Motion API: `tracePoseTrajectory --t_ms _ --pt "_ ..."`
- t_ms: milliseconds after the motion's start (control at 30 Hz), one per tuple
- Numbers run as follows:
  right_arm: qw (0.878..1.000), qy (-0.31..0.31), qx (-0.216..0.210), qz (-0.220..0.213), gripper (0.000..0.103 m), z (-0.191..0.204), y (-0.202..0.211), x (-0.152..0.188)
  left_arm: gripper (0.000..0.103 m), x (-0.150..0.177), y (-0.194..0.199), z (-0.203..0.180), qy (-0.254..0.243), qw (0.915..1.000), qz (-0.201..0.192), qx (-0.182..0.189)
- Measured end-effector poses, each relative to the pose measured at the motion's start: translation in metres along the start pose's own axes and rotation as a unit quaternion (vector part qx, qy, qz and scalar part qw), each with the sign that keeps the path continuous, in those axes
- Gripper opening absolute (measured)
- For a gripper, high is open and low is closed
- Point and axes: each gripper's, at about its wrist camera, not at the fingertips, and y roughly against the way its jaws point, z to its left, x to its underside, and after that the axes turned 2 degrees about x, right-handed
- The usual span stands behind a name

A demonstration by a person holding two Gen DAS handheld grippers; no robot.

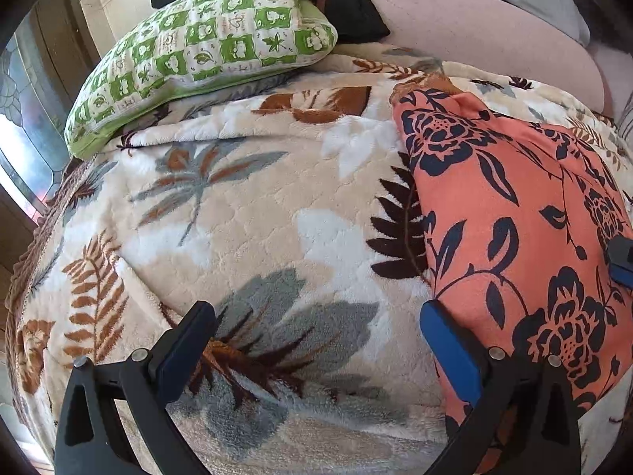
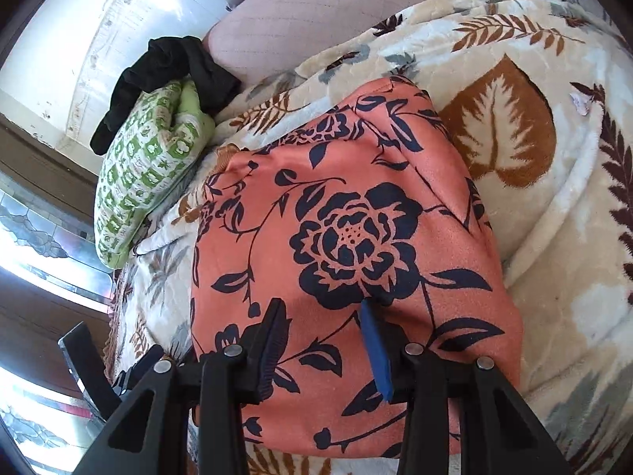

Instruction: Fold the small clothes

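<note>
Two grippers are working over one bed. The left gripper [image 1: 316, 336] is hovering with its jaws standing wide apart and nothing between them; only the leaf-print blanket [image 1: 245, 213] is lying below the gap. Just beyond its right-hand finger, the near left edge of the orange floral garment [image 1: 506, 206] is running away from the jaws toward the far side of the bed. To the left of these jaws, a broad stretch of bare blanket is giving open room, reaching out to where the bed's edge is dropping off toward a window.

The right gripper [image 2: 322, 316] is hanging directly over the garment [image 2: 348, 237], with its jaws partly open. Whether the pads are pinching the cloth I cannot tell; the fabric between them is looking flat. The garment, one piece only, is lying folded into a rough block, its far edge sitting ahead of the jaws and its right edge resting against a raised fold of blanket [image 2: 554, 217]. That fold is bounding the room on the right.

Farther out, ahead and to the left of both sets of jaws, one green-and-white checked pillow [image 1: 198, 51] is lying on the blanket. One black cloth [image 2: 166, 75] is draping over its far end. Behind these, a pink quilted cover [image 2: 316, 12] is lying along the far side of the bed.
</note>
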Motion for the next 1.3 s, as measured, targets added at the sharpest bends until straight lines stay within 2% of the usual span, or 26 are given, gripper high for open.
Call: tracePoseTrajectory --t_ms 100,233,267,300,367,400,433,533,633,867,1300 --pt "0.999 0.006 0.012 -0.03 0.043 0.009 0.008 -0.007 0.103 -0.004 0.01 0.001 0.007 0.9997 -0.018 0.015" --pt "0.996 0.021 -0.013 -0.085 0.045 0.023 0.024 -0.019 0.103 -0.011 0.026 0.01 0.035 0.9963 -0.052 0.058" --pt "0.996 0.017 -0.019 -0.091 0.047 0.026 0.023 -0.021 0.103 -0.012 0.026 0.011 0.042 0.9952 -0.053 0.07" --pt "0.996 0.014 -0.025 -0.09 0.055 0.026 0.018 -0.022 0.103 -0.012 0.024 0.01 0.045 0.9945 -0.045 0.083" --pt "0.998 0.001 -0.014 -0.062 0.059 0.024 -0.003 -0.022 0.103 -0.011 0.012 0.004 0.037 0.9938 -0.011 0.105" --pt "1.0 -0.007 -0.003 -0.031 0.06 0.021 -0.019 -0.021 0.103 -0.009 0.008 0.001 0.036 0.994 -0.004 0.103" --pt "1.0 -0.001 0.0 -0.018 0.06 0.02 -0.029 -0.018 0.103 -0.008 0.007 0.001 0.038 0.9938 -0.007 0.104" --pt "0.999 0.036 0.021 -0.024 0.059 0.032 -0.024 -0.014 0.103 -0.01 0.01 0.002 0.041 0.9935 -0.003 0.106" --pt "0.999 0.029 0.002 -0.029 0.059 0.03 -0.009 -0.012 0.103 -0.01 0.015 0.003 0.038 0.9944 -0.016 0.097" --pt "0.995 0.022 0.016 -0.093 0.059 0.006 0.041 -0.018 0.103 -0.01 0.028 -0.006 0.014 0.9948 -0.044 0.09" --pt "0.996 -0.027 0.02 -0.083 0.059 -0.045 0.05 -0.025 0.103 -0.01 0.037 -0.018 -0.014 0.9927 -0.06 0.104"
